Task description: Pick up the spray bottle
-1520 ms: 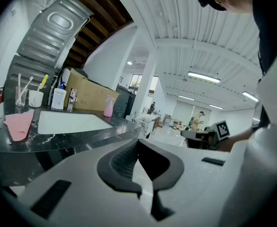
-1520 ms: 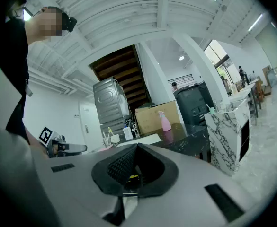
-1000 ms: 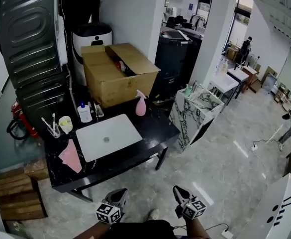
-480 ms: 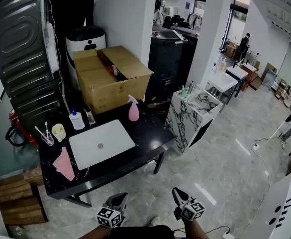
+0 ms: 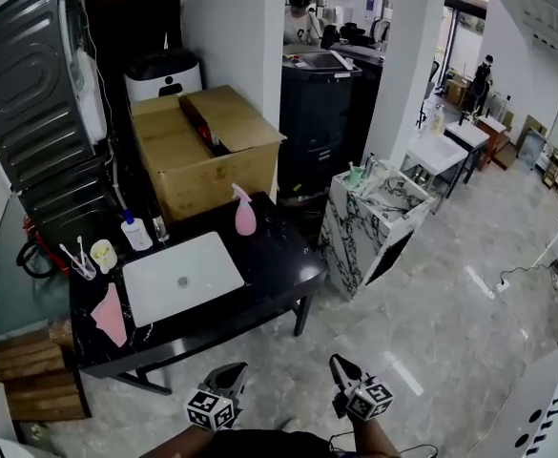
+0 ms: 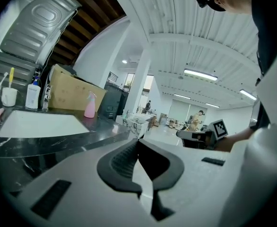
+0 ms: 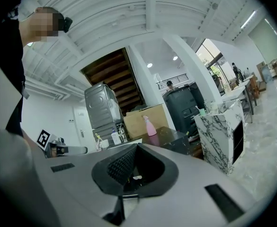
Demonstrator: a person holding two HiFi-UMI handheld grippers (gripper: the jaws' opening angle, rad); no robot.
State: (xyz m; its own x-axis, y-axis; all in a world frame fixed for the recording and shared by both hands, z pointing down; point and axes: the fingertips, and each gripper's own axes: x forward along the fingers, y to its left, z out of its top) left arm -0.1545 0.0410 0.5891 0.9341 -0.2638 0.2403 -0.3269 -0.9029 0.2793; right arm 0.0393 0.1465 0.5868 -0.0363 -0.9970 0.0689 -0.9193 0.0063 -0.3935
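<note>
- left gripper [image 6: 137,143]: jaws together, nothing between them, held low at the near edge of the head view.
- right gripper [image 7: 136,148]: jaws together too, empty, just right of the left one.
- Both well apart from the black table [image 5: 279,256]; step looks like approach, no reach yet.
- pink spray bottle [image 5: 244,212] stands upright at the table's far side, right of the white sink [image 5: 181,277], near the cardboard box [image 5: 207,151].
- Next move likely: close in, open 1 gripper, set its jaws around the bottle body.
</note>
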